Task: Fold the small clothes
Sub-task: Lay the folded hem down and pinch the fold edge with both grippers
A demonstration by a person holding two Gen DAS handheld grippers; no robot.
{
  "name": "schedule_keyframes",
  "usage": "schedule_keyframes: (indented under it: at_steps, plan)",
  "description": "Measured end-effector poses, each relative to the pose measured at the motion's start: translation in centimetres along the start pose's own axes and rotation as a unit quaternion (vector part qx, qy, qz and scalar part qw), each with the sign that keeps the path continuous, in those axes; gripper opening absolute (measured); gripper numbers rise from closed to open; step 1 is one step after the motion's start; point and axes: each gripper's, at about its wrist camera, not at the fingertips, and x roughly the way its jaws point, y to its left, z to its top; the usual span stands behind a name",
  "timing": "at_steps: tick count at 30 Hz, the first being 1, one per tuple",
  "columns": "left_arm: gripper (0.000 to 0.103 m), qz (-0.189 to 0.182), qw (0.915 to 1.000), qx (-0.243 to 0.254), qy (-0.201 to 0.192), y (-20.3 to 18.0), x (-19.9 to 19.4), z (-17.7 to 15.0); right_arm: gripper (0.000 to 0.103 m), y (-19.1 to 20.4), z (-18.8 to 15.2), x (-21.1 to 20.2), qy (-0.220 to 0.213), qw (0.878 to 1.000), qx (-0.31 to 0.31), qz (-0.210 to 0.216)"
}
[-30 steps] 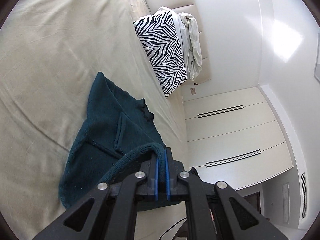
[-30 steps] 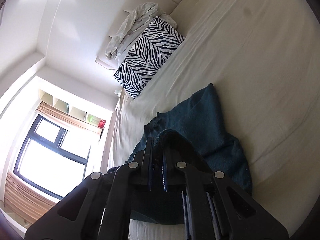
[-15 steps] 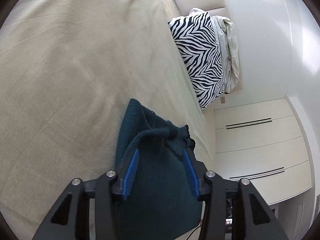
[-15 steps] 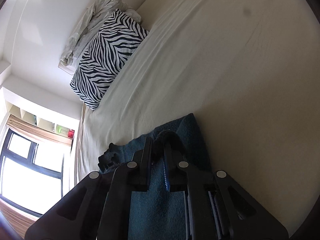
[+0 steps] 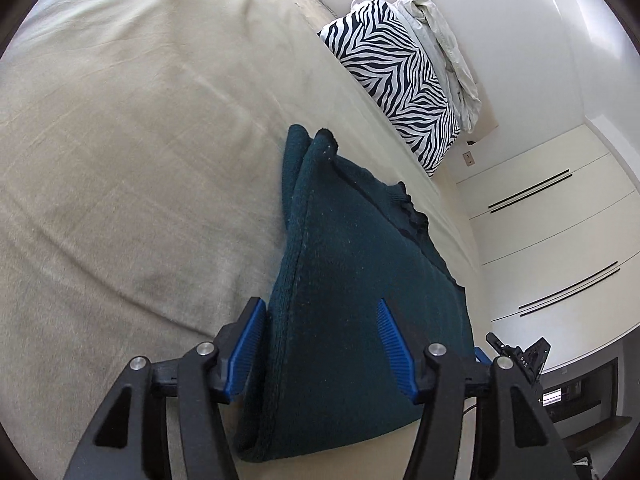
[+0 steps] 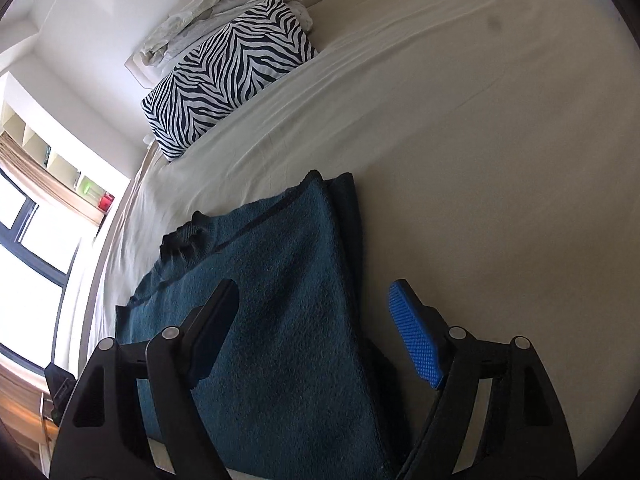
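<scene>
The left hand-held gripper [image 5: 320, 344] hangs with its blue-padded jaws spread wide over a dark teal knitted sweater [image 5: 352, 288], folded lengthwise on the beige bed [image 5: 128, 140]. A zebra-print pillow [image 5: 396, 88] lies near the headboard, beside crumpled pale linen [image 5: 444, 48].

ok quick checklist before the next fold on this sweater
1. Left gripper open, free of cloth: ok.
2. Right gripper open, free of cloth: ok.
3. Sweater lying folded on the bed: ok.
4. Top layer's edges matching the layer under it: not ok, a dark strip shows along one side.
5. Sweater clear of the zebra pillow: ok.
6. Near hem fully on the bed: cannot tell, the grippers hide it.
</scene>
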Motion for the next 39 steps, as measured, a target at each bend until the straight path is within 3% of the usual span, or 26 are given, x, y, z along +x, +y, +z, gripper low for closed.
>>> schedule_keyframes:
  at_steps: [4,8,10,16,27,28,32,39]
  plan:
    - [0.052,0.023,0.9995,0.022,-0.004,-0.2,-0.3,-1.6,0.064,0.0,-2.9,-1.1,0.011,0.999,-0.031,-0.015]
    - [0.041,0.043,0.9984,0.037,-0.006,-0.2,-0.3,-2.3,0.042,-0.2,-4.7,-1.5,0.025,0.998,-0.055,-0.027]
    - [0.036,0.052,0.9976,0.045,-0.008,-0.4,-0.3,-2.5,0.035,-0.3,-5.3,-1.7,0.026,0.997,-0.061,-0.038]
    - [0.027,0.071,0.9958,0.057,-0.008,-0.4,-0.1,-2.8,0.031,-0.6,-6.4,-2.5,0.022,0.997,-0.065,-0.036]
    - [0.026,0.083,0.9942,0.066,-0.015,-0.9,-0.7,-3.3,0.031,-0.6,-7.0,-3.7,0.022,0.996,-0.078,-0.038]
    - [0.025,0.086,0.9938,0.069,-0.017,-1.1,-0.7,-3.4,0.029,-0.8,-7.0,-3.9,0.018,0.996,-0.075,-0.038]
    - [0.013,0.092,0.9925,0.078,-0.018,-1.5,-0.7,-3.4,0.006,-1.7,-6.8,-4.4,0.01,0.998,-0.054,-0.043]
    - [0.011,0.096,0.9916,0.085,-0.015,-1.3,-0.8,-3.6,0.005,-2.5,-7.7,-5.4,0.003,0.999,-0.035,-0.037]
